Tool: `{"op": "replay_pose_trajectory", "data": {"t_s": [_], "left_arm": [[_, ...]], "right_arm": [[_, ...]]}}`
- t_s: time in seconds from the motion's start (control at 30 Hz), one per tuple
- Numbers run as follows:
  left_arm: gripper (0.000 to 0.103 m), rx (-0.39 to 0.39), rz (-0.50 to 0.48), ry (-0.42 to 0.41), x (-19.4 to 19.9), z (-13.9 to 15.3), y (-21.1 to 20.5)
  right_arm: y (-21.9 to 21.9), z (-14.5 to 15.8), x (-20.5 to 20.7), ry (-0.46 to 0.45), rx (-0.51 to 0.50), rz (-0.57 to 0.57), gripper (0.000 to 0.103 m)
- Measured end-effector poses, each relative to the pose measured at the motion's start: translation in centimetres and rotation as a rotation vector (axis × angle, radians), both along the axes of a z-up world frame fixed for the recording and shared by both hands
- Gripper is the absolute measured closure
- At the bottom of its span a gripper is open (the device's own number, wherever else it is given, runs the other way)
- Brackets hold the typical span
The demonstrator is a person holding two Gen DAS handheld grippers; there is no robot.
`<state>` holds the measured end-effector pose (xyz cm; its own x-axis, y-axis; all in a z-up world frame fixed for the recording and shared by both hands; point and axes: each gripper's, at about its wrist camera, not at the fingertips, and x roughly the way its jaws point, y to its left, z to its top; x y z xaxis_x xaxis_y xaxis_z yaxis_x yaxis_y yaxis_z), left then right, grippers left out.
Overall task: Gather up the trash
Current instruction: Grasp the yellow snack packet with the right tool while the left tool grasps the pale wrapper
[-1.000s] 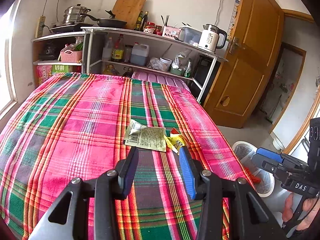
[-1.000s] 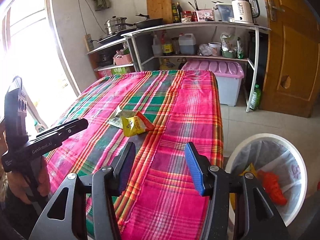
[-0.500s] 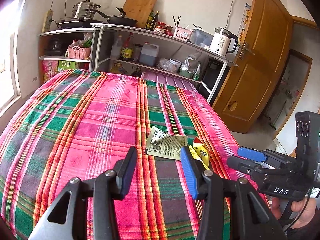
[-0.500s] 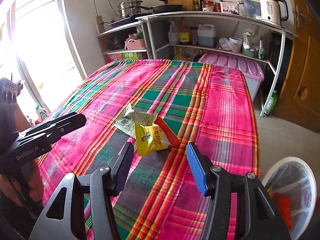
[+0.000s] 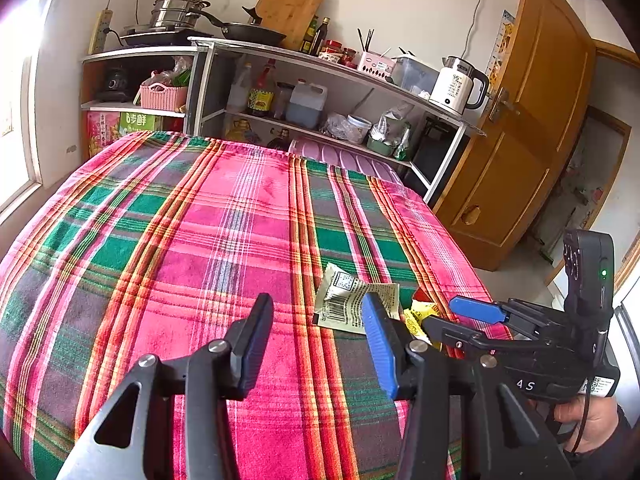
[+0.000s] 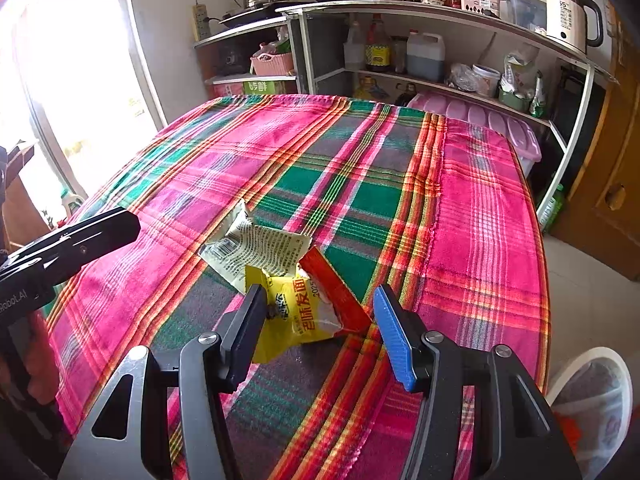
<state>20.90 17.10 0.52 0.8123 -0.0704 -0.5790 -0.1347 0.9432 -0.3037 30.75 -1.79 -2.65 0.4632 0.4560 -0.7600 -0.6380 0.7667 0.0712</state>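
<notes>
A home kitchen. At twelve o'clock, beyond the plaid-clothed table [image 5: 192,240], open metal shelves [image 5: 320,92] carry a steamer pot [image 5: 176,10], a black pan [image 5: 252,34], a wooden cutting board [image 5: 290,12], oil and sauce bottles [image 5: 262,90] and a white electric kettle [image 5: 458,86] (its spout toward the wall). A wooden door [image 5: 532,128] stands at two o'clock.

The right tool [image 6: 320,332] hangs wide apart over the plaid-covered desk [image 6: 480,208], its fingers either side of a yellow wrapper [image 6: 298,314]. A pale packet [image 6: 256,250] lies just beyond, touching it. The left tool [image 6: 68,246] shows at left; a white bin [image 6: 592,400] sits near right.
</notes>
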Motion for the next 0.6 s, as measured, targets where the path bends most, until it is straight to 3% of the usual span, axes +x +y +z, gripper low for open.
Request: {"op": "replay_pose_trajectory", "data": {"t_s": [0.13,0.23,0.37,0.6], "left_arm": [[0.050,-0.004,-0.002,0.005,0.4,-0.1,0.1],[0.048,-0.008,-0.005,0.012,0.8,-0.3,0.0],[0.047,-0.005,-0.020,0.031,1.5,-0.6,-0.5],[0.038,0.013,-0.052,0.083,3.7,-1.3,-2.0]], "right_arm": [[0.4,-0.7,0.6,0.036,-0.014,0.000,0.047],[0.2,-1.0,0.5,0.049,-0.011,0.001,0.067],[-0.5,-0.8,0.2,0.047,0.006,-0.004,0.073],[-3.1,0.4,-0.3,0.032,0.057,-0.048,0.075]]}}
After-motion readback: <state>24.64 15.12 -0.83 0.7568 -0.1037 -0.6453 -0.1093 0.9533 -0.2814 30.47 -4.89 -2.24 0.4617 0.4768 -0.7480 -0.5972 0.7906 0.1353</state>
